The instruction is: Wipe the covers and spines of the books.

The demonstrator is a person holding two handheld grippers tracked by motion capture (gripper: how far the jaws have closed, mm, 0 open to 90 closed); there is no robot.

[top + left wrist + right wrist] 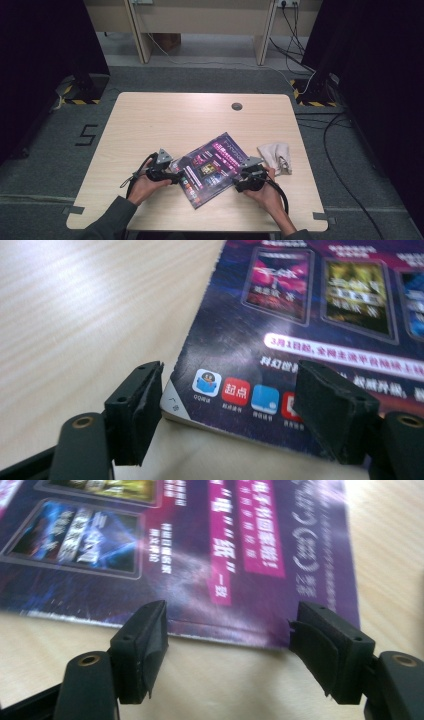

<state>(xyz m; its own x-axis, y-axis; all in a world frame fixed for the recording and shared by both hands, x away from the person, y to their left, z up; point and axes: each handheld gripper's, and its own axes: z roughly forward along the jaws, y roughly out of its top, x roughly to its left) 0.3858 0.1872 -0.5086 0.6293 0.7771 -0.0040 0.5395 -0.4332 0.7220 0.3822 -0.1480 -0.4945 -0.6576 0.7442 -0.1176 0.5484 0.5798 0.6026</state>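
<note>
- The left gripper (227, 405) sits at the near left corner of the magazine (212, 167); its jaws stand apart, one pad off the cover over bare table (150, 125), the other above the printed cover, and nothing is pinched.
- The right gripper (227, 645) faces the magazine's right edge, jaws likewise apart with the edge lying between them, untouched.
- The magazine lies flat and slanted on the near middle of the table, back cover up, between both hands.
- Judging from this, the step is taking hold of the magazine at two sides. To do it well, each lower jaw likely has to slip under the paper edge first, low and nearly level with the wood, before closing.
- Closing both sides evenly should keep the thin cover from buckling or skating away.
- Farther right, the crumpled cloth (275, 156) lies just beside the magazine's far corner; best to keep the right hand clear of it.
</note>
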